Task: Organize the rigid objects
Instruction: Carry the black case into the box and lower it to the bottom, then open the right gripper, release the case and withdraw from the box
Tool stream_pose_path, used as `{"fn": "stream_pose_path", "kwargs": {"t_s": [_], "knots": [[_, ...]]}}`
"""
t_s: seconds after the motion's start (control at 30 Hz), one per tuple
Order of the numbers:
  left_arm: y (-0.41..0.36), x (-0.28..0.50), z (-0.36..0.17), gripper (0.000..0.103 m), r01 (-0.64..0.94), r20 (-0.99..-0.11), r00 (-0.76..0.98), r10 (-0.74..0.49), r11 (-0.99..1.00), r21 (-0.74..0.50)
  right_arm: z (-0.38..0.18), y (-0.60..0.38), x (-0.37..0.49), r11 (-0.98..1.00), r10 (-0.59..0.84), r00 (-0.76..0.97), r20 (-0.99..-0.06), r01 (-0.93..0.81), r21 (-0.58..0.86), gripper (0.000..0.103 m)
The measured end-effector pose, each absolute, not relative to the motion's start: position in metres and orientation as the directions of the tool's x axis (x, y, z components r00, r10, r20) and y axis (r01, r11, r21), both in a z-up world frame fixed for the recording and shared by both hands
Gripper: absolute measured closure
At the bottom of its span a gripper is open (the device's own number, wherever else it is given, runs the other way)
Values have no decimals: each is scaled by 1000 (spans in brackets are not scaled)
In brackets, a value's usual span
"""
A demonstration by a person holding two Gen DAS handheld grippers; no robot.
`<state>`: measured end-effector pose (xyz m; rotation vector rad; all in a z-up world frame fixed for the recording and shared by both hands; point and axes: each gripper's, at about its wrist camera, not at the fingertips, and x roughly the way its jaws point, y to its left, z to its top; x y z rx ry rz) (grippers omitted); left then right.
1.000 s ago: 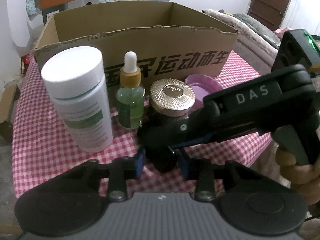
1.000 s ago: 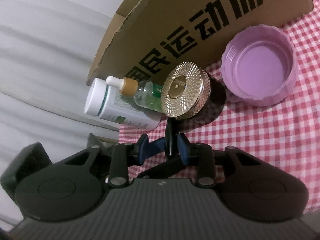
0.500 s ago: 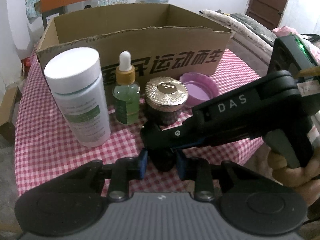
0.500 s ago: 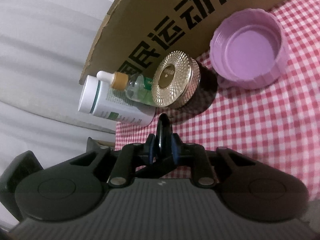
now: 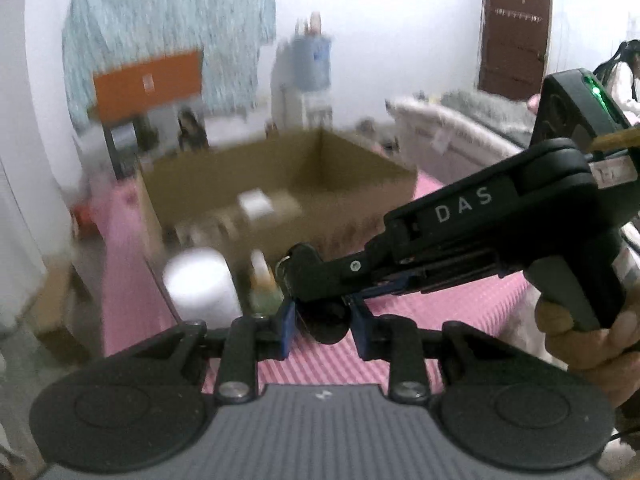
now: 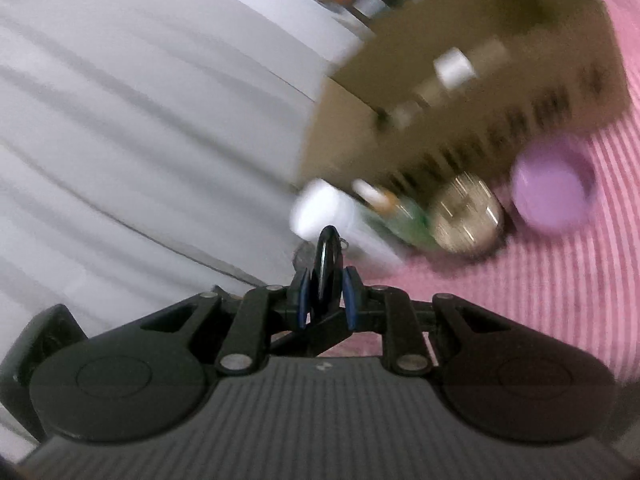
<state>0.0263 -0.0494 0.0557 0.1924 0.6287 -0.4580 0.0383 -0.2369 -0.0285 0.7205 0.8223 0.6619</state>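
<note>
Between your two grippers hangs the small black flat object, clear of the desk with its pink checked cloth. Your left gripper has its blue-padded jaws clenched on the lower, rounded part of it. Your right gripper reaches in from the right of the left wrist view, and its jaws are clamped tight on the upper end. From the right wrist view you see the object edge-on between those jaws, thin and dark, with a small metal ring beside its tip. Your right hand grips the handle at the right edge of the left view.

Beyond the object, both views are blurred. A white-capped bottle stands on the cloth, with a dropper bottle of green liquid just beside it. Next in the row, seen from the right wrist, come a gold-lidded jar and then a purple lid lying open side up. All four sit just in front of the cardboard box, which is open at the top and has black lettering on its near wall. Something white lies inside the box; you cannot tell what it is through the blur.
</note>
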Motion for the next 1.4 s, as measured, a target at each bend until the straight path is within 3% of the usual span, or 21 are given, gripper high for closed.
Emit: {"fn": "stream_pose_path", "kwargs": {"t_s": [0.17,0.37,0.6,0.77,1.1,1.4], "knots": [[-47,56,98,73,472,-563,747,-353,879,75,25,-230,72,584,767,531,-362,-342,736,86],[-50,128,110,73,480,-641,697,-322,873,83,52,-227,149,584,782,464,-416,-314,748,86],[-46,221,66,73,446,-814,515,-268,895,-12,11,-215,244,608,777,308,-549,-138,782,86],[-47,250,37,73,430,-880,421,-220,902,-20,-27,-205,284,620,772,217,-597,-54,783,85],[-47,264,30,60,432,-881,428,-201,902,5,-44,-202,296,660,745,159,-648,-37,750,80],[-44,247,58,46,414,-848,484,-216,910,4,-27,-215,284,680,723,223,-654,-60,731,75]]}}
